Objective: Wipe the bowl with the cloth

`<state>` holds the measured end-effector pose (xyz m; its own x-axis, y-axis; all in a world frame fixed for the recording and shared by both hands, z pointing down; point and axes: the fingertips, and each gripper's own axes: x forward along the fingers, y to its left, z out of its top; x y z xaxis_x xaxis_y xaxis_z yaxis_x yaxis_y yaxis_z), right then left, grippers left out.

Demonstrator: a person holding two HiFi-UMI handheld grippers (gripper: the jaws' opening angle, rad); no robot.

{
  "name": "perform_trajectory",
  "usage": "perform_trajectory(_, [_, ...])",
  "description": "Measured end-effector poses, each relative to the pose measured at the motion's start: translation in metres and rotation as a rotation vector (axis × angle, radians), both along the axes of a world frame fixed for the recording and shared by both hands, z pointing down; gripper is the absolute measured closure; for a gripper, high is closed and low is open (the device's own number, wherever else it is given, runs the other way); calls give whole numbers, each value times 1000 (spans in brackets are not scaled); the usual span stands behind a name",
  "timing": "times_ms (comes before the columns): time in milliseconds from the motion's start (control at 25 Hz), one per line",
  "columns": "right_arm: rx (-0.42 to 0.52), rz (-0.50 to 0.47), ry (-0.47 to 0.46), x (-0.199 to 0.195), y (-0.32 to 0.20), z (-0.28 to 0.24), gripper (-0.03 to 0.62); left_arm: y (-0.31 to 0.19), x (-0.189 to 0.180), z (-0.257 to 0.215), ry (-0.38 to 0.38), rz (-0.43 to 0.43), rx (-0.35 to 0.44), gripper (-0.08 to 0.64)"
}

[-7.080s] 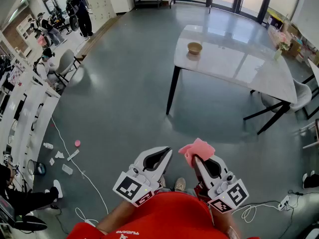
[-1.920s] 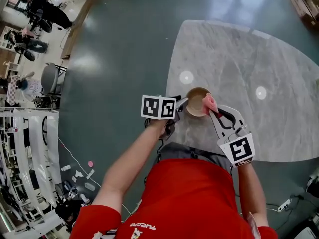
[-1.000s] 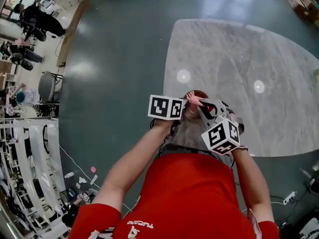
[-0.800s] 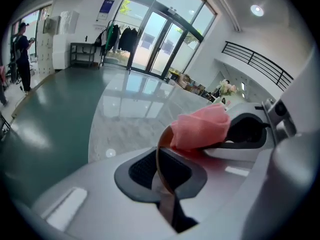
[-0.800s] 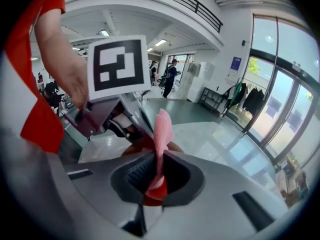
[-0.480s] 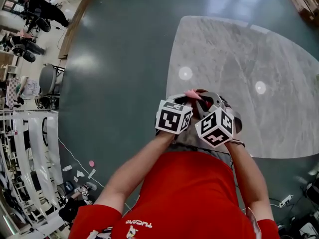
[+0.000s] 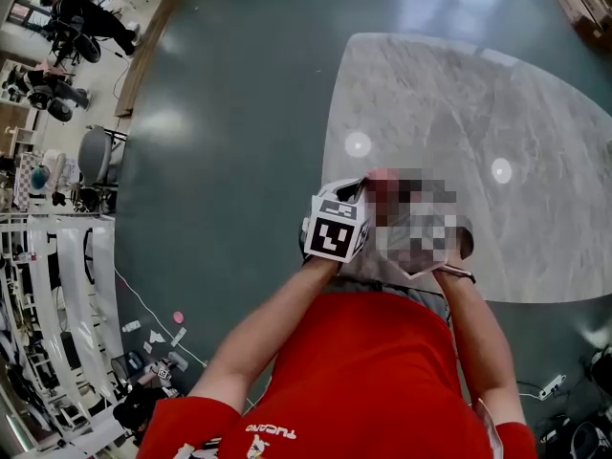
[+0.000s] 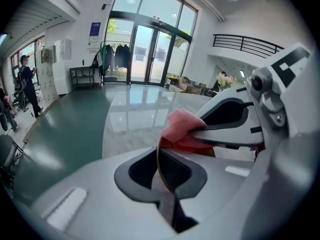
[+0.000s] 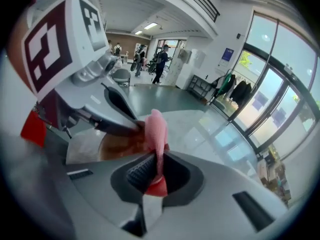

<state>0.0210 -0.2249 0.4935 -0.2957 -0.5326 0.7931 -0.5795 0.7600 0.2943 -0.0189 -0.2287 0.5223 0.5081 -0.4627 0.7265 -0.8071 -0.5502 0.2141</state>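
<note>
L claw [image 8: 161,170] clamped on rim of small brown round bowl [image 9: 119,147], thin wall pinched btwn pads. R claw [image 9: 154,173] closed tight on pink cloth [image 9: 156,130]; cloth sticks up past tips, over bowl's inside, just beside L claw's tip. All 2 held close in front of person, at near edge of grey marble tabletop [image 7: 459,94].
</note>
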Motion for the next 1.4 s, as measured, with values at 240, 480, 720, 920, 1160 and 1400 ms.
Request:
perform_trajectory(240, [-2,-38,24,13,4,-1,574,2,7,0,-16,25,27,543])
perform_trajectory(480, [-15,-132,134,16,22,6,574,2,5,1,-53,50,67,543])
perform_trajectory(720, [-64,-199,162,13,35,14,574,-2,4,-2,-60,40,83,543])
perform_trajectory(920, [-133,-318,175,-3,54,22,574,0,0,-1,-67,36,66,543])
perform_trajectory(1160, [-173,-422,182,-21,74,29,574,-1,-4,1,-64,32,71,541])
perform_trajectory(1400, [-123,-450,202,-31,74,30,574,2,-2,-2,-30,25,61,541])
